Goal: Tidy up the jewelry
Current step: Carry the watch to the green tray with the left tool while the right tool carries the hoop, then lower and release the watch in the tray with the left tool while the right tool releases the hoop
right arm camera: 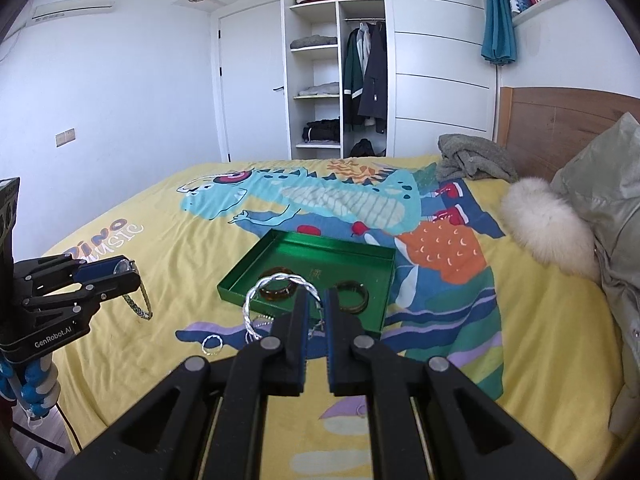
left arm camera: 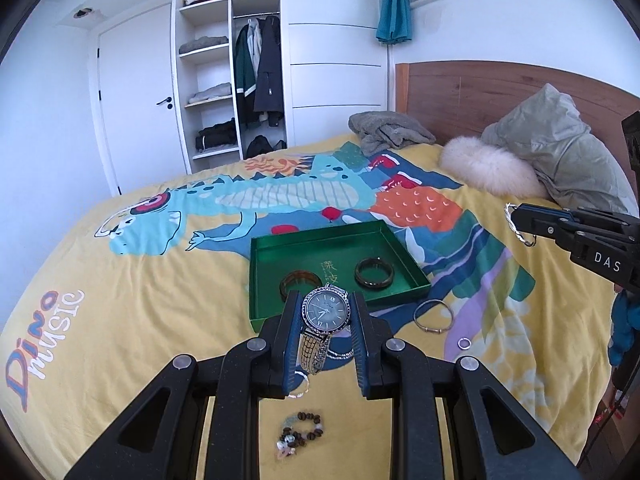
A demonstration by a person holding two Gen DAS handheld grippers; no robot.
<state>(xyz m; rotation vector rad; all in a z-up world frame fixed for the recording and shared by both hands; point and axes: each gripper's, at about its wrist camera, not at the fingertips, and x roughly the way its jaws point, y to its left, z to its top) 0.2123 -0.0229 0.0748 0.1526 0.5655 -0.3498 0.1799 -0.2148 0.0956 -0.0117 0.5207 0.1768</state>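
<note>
- Left gripper (left arm camera: 326, 312): nearest the lens; jaws narrowed onto a wristwatch (left arm camera: 325, 312), case clamped between the pads, metal strap hanging below, held above the bed.
- Right gripper (right arm camera: 316, 304): jaws all but closed on a twisted silver bangle (right arm camera: 280, 300), pinched at its rim, loop standing out to the left, also held above the bed.
- Green tray (left arm camera: 280, 312): open, on the bedspread ahead of both grippers; already holds two dark bangles, one amber-brown (left arm camera: 300, 282), one darker (left arm camera: 374, 273).
- Still loose on the bedspread (left arm camera: 140, 300): a plain silver bangle (left arm camera: 434, 316) just beside the tray, a small ring (left arm camera: 464, 343) near it, a beaded bracelet (left arm camera: 300, 436) close under the left gripper; possibly a thin chain behind the watch strap, too hidden to confirm.
- Progress, judged: two pieces stowed, two in hand awaiting placement, at least three yet to collect; roughly the early middle.
</note>
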